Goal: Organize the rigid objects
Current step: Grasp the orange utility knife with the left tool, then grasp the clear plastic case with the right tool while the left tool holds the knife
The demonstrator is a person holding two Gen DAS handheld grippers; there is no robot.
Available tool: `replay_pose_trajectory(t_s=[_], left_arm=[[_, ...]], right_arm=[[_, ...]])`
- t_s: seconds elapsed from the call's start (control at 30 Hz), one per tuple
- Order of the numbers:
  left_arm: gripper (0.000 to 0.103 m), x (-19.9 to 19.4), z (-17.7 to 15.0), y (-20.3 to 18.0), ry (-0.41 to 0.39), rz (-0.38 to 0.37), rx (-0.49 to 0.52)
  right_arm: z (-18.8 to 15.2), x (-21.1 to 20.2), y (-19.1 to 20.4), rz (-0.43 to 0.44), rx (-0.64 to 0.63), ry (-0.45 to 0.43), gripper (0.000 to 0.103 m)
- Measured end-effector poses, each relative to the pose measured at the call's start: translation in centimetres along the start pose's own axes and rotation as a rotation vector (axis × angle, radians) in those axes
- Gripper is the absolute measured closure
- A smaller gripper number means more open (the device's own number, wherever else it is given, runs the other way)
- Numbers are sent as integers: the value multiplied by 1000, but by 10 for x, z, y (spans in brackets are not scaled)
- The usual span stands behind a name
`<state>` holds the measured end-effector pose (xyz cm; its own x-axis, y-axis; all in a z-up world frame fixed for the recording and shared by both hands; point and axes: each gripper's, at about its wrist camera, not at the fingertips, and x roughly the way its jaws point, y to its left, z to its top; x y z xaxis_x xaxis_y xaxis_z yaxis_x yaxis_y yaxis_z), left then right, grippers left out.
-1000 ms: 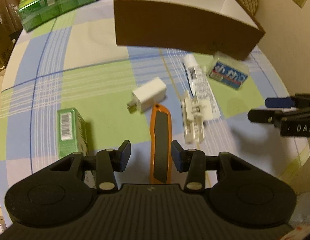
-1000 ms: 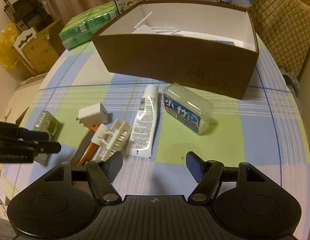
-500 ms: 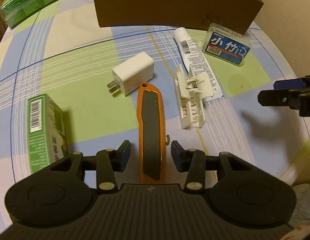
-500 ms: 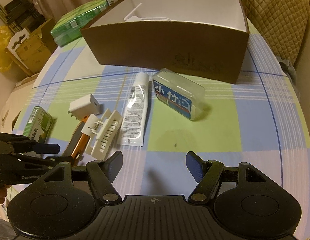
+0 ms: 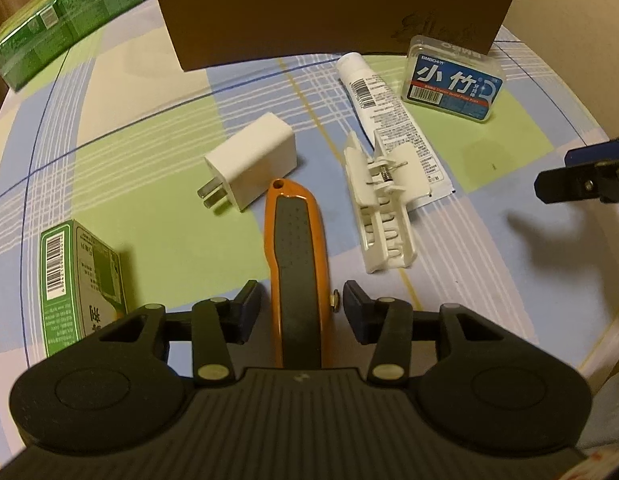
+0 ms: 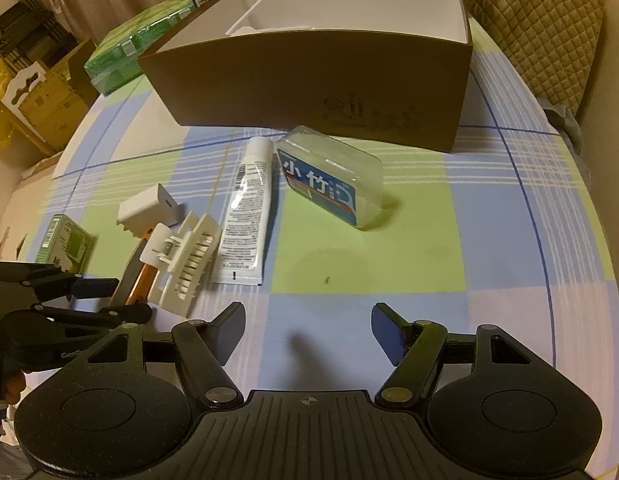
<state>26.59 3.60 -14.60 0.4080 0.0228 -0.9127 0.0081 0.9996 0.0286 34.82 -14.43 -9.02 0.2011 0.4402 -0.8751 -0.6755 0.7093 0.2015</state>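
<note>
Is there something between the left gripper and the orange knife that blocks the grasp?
No. The orange knife already lies between the open fingers of the left gripper, gaps on both sides; the white clip lies apart.

Left gripper (image 5: 302, 306): tilted steeply down, low over the table; jaws apart and just been opening, straddling the orange knife without pressing it.
Right gripper (image 6: 308, 330): pitched down, jaws wide, nothing between them.
Hand: partly visible at left edge, behind left gripper.

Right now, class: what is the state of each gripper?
Left gripper: open, straddling the orange utility knife, pads not touching it.
Right gripper: open, nothing between its fingers.
</note>
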Motion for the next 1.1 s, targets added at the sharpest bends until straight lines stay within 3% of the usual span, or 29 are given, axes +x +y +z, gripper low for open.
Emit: replay_pose_trajectory(t_s=[0.1, 0.37, 0.57, 0.73, 0.9, 0.97, 1.0, 1.1], left_arm=[[70, -1, -1, -3, -18, -4, 10], [71, -4, -5, 1, -26, 24, -45], [71, -6, -8, 13, -13, 33, -113], [71, -7, -8, 15, -10, 37, -134], [71, -7, -9, 15, -10, 39, -144], [71, -7, -9, 16, -9, 37, -151], [71, -7, -9, 16, -9, 37, -154], [71, -7, -8, 17, -8, 36, -156]], right_arm=[[2, 2, -3, -12, -10, -9, 36], [17, 5, -10, -55, -112, -90, 36], [40, 12, -12, -66, -295, -190, 36], [58, 35, -6, -17, -474, -161, 36], [66, 57, -1, -20, -554, -122, 37], [67, 60, -1, -21, -556, -105, 56], [67, 61, -1, -20, -553, -92, 71], [64, 57, -2, -17, -513, -53, 74]])
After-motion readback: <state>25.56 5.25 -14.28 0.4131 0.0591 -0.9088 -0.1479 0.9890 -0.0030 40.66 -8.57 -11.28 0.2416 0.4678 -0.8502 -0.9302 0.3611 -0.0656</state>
